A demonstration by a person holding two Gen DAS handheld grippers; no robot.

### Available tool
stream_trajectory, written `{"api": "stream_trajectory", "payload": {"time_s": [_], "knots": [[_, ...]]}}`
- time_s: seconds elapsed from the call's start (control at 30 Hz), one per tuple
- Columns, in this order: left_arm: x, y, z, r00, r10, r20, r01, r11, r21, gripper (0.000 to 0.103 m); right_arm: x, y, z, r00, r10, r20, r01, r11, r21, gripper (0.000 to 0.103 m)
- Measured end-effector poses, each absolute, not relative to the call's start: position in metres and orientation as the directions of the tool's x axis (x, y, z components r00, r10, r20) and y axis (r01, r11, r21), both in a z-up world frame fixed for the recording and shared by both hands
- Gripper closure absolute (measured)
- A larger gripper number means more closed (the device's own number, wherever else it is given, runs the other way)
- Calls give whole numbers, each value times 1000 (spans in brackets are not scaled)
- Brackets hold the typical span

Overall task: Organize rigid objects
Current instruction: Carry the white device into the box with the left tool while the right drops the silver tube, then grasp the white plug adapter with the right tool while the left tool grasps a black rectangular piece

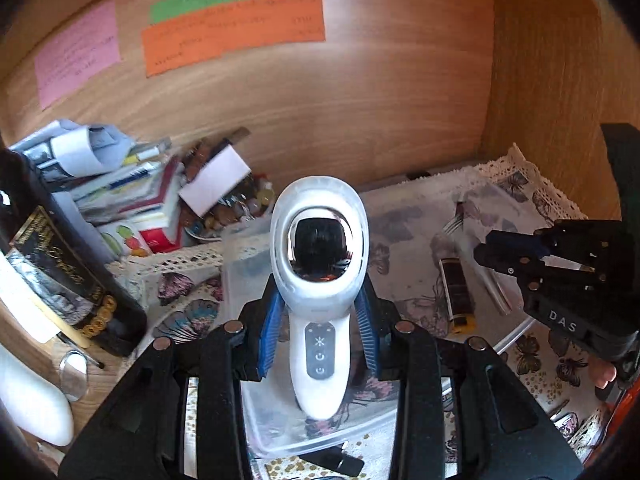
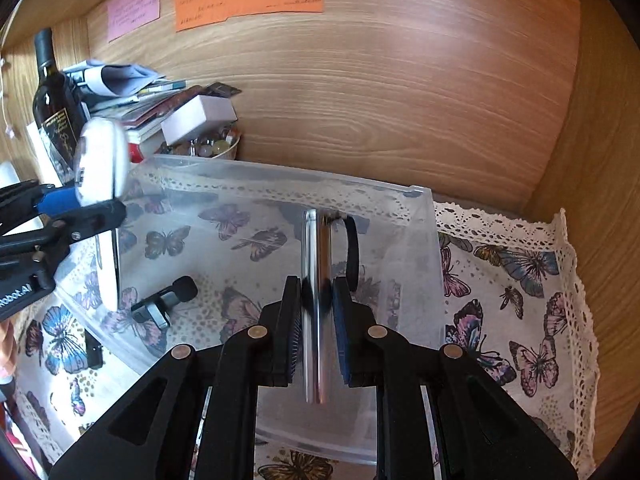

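A small clip-on device [image 2: 166, 304] lies in the clear bin [image 2: 420, 216], seemingly left of the fork [image 1: 454, 222].

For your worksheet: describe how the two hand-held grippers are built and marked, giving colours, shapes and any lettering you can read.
Both grippers are black plastic. The left gripper and right gripper each have two angular fingers faced with ribbed blue pads, and round silver discs sit on the finger tops. White lettering marks the bodies: "DAS" on the right gripper's side, and text ending "robot.AI" on the left's. No cables or sleeves show.

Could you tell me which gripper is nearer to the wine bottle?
Left. The left gripper, holding a white device, is beside the wine bottle; the right gripper is farther off, across the clear bin.
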State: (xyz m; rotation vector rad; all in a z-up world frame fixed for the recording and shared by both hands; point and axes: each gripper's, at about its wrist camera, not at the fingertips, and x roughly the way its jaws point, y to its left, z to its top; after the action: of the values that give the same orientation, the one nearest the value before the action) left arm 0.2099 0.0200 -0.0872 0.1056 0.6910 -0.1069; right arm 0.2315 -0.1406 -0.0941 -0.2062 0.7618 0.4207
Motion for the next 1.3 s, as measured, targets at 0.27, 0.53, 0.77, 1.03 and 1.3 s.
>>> {"api": "stream_trajectory", "payload": {"time_s": [0.27,0.53,0.77,1.03,1.3], "knots": [[211,16,-90,753,-90,-652,150,988,37,68,231,-142,-92,639,303,-707,-446,895,-19,88],[186,12,-68,787,-114,-607,168,985,34,62,217,-144,-74,667,323,-671,-448,894,-15,78],[158,11,-49,820,-124,-558,168,985,28,35,192,-148,-46,728,343,-594,-443,896,-25,47],[122,22,-39,846,-107,-523,128,992,5,5,156,-154,-26,762,364,-535,-448,894,-30,29],[100,42,-59,812,-78,-579,87,996,-11,2,131,-156,-40,738,367,-566,-446,895,-1,24]]}}
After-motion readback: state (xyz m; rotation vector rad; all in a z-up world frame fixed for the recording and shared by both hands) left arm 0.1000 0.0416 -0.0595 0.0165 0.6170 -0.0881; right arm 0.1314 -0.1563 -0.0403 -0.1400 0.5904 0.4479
